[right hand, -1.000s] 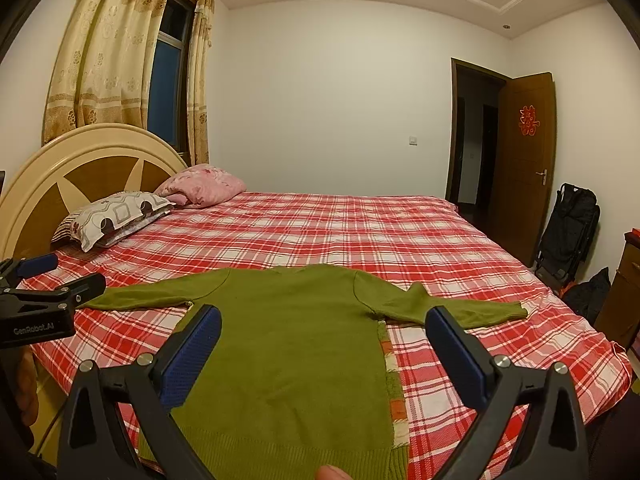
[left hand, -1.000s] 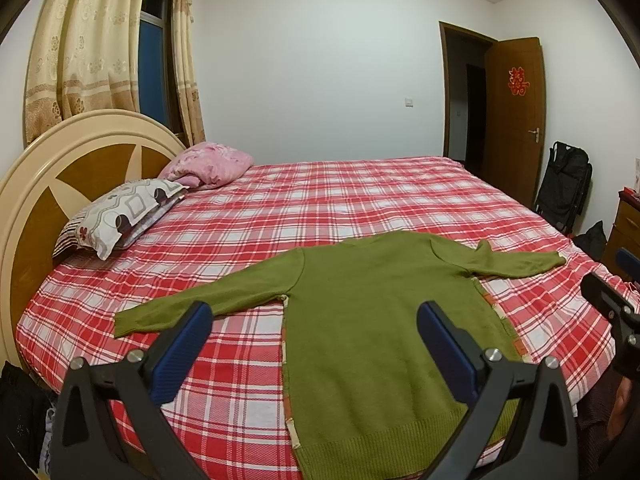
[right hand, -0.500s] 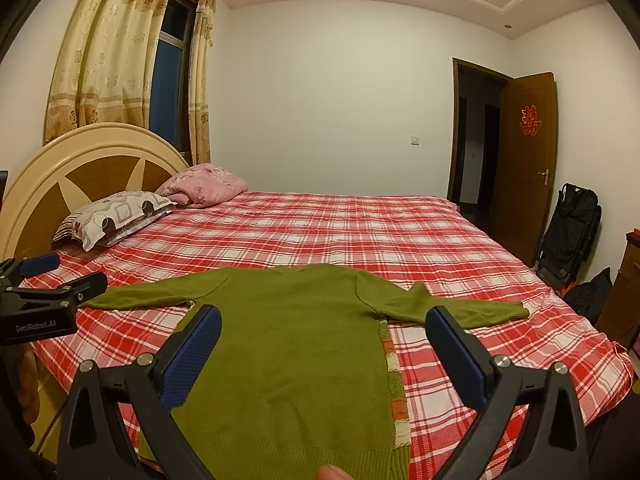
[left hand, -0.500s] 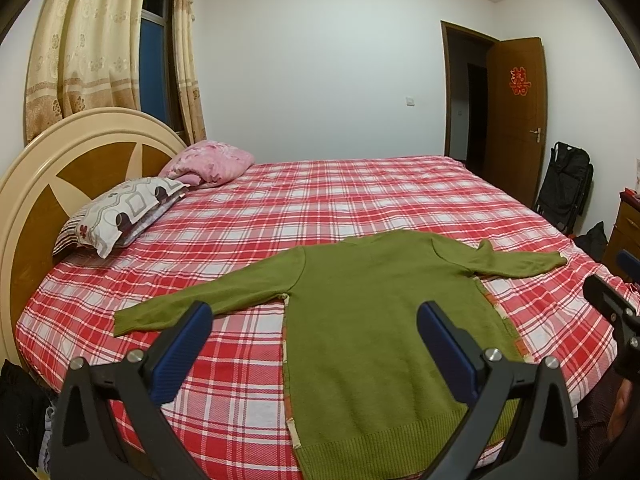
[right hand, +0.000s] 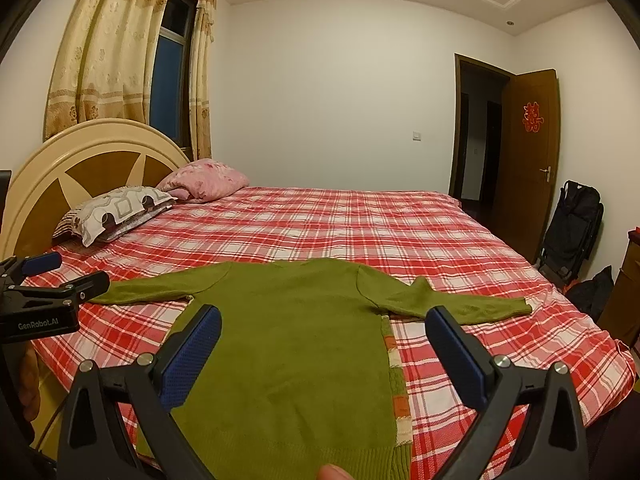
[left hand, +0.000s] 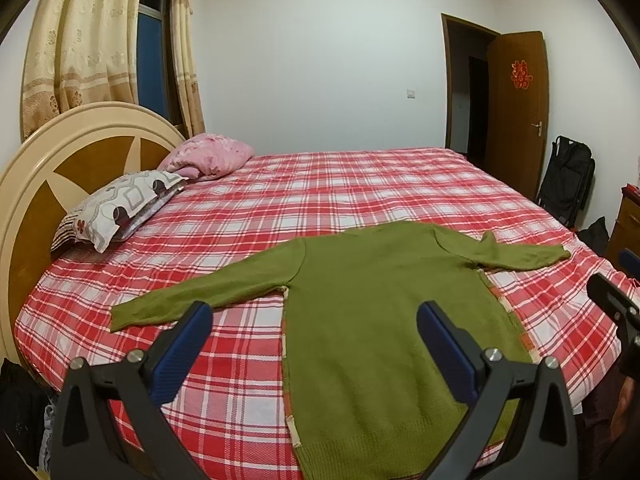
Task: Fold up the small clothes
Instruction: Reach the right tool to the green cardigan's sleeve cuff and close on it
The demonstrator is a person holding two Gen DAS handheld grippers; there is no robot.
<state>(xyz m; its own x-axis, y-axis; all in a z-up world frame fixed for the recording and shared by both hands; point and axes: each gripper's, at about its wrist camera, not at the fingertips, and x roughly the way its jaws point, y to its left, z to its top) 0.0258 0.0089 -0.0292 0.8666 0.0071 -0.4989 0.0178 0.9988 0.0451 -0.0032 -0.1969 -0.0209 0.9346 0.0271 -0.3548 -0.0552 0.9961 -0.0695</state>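
Note:
A green knit sweater (left hand: pixel 384 300) lies flat on the red plaid bed (left hand: pixel 320 200), back up, both sleeves spread out sideways, hem toward me. It also shows in the right wrist view (right hand: pixel 296 344). A striped multicoloured edge peeks out along its right side. My left gripper (left hand: pixel 314 344) is open and empty, held above the sweater's lower left part. My right gripper (right hand: pixel 324 348) is open and empty above the sweater's lower body. The left gripper also shows at the left edge of the right wrist view (right hand: pixel 60 276).
A patterned pillow (left hand: pixel 120 208) and a pink pillow (left hand: pixel 212 156) lie by the round headboard (left hand: pixel 52 168) at the left. A black folded stroller (left hand: pixel 566 184) and a wooden cabinet (left hand: pixel 626 224) stand right of the bed, by an open door (left hand: pixel 516 112).

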